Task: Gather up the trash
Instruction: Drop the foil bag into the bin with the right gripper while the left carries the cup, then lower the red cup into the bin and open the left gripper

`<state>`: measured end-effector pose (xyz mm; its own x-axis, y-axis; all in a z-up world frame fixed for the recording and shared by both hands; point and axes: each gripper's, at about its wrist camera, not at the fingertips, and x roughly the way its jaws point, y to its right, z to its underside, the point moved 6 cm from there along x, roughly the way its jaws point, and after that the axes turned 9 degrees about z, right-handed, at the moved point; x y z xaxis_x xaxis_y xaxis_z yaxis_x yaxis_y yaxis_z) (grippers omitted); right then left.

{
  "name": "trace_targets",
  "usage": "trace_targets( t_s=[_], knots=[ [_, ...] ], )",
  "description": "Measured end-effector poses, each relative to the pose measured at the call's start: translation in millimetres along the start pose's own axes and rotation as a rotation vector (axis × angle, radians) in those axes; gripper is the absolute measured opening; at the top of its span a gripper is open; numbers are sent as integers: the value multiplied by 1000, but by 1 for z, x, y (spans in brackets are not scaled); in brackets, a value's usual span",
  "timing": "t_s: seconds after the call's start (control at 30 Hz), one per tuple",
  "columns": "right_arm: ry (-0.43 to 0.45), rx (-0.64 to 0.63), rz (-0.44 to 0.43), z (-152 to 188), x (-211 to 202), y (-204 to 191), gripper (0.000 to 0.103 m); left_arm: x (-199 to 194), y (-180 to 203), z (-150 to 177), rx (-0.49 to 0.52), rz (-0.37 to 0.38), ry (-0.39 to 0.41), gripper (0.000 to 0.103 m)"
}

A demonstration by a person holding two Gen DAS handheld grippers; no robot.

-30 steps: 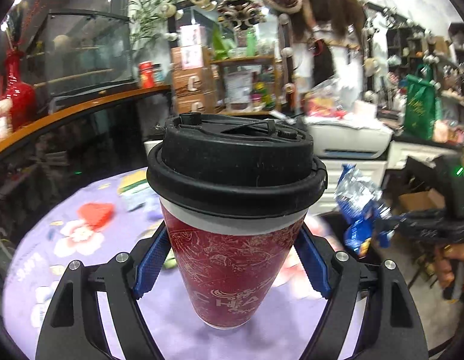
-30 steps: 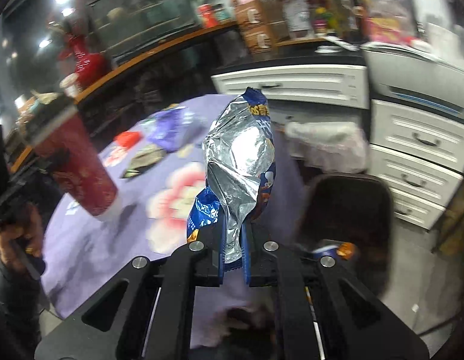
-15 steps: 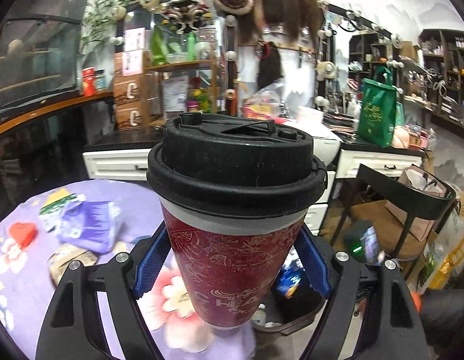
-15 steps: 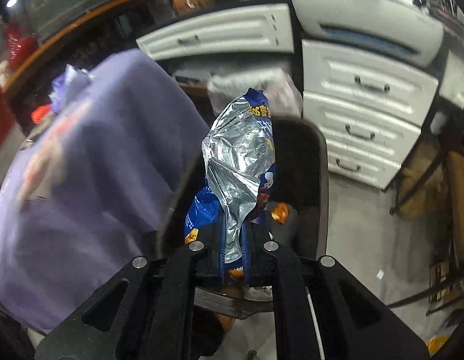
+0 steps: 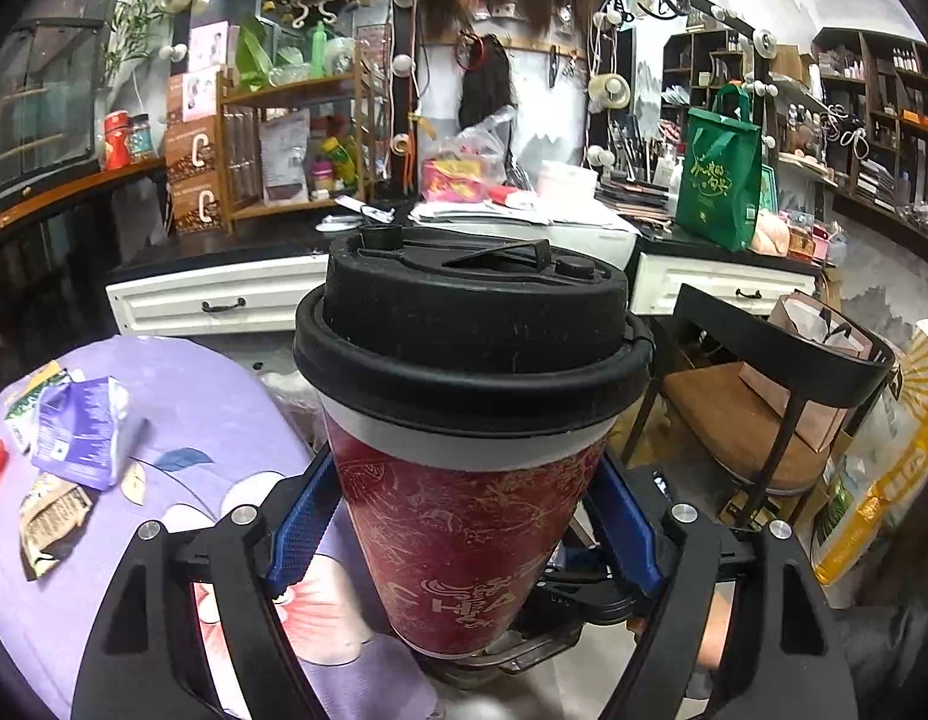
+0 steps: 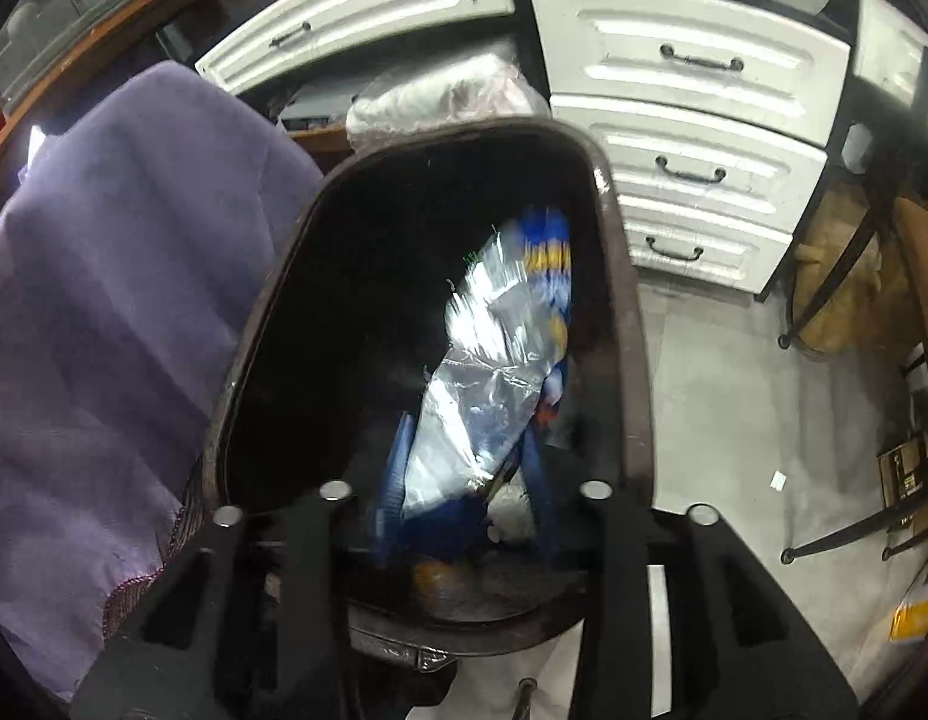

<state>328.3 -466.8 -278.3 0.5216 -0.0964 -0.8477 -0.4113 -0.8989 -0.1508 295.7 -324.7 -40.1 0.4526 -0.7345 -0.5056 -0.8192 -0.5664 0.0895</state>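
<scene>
My right tool is opening over the dark oval bin so the shiny blue-silver snack bag drops in; left tool grips the red paper cup w/ black lid, next to go.

Apparently "CHA" on red cup

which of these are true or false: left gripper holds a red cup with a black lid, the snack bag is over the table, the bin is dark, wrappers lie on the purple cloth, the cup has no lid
1. The left gripper holds a red cup with a black lid. True.
2. The snack bag is over the table. False: it is over the bin's opening, between the right gripper's opening jaws.
3. The bin is dark. True.
4. Wrappers lie on the purple cloth. True.
5. The cup has no lid. False: the lid is on.
</scene>
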Motion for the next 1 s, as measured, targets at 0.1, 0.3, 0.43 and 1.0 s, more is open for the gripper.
trace_targets(
  t_s=[0.1,0.3,0.43,1.0],
  knots=[
    [19,-1,-13,-2,-15,3,39,10,0,3,-14,8,-14,78],
    [84,6,-5,-2,-55,23,39,35,6,14,-24,13,-57,78],
    [114,12,22,3,-75,46,39,57,12,25,-52,38,-93,78],
    [144,120,29,43,-118,107,39,179,10,106,-101,-39,-379,78]
  ],
)
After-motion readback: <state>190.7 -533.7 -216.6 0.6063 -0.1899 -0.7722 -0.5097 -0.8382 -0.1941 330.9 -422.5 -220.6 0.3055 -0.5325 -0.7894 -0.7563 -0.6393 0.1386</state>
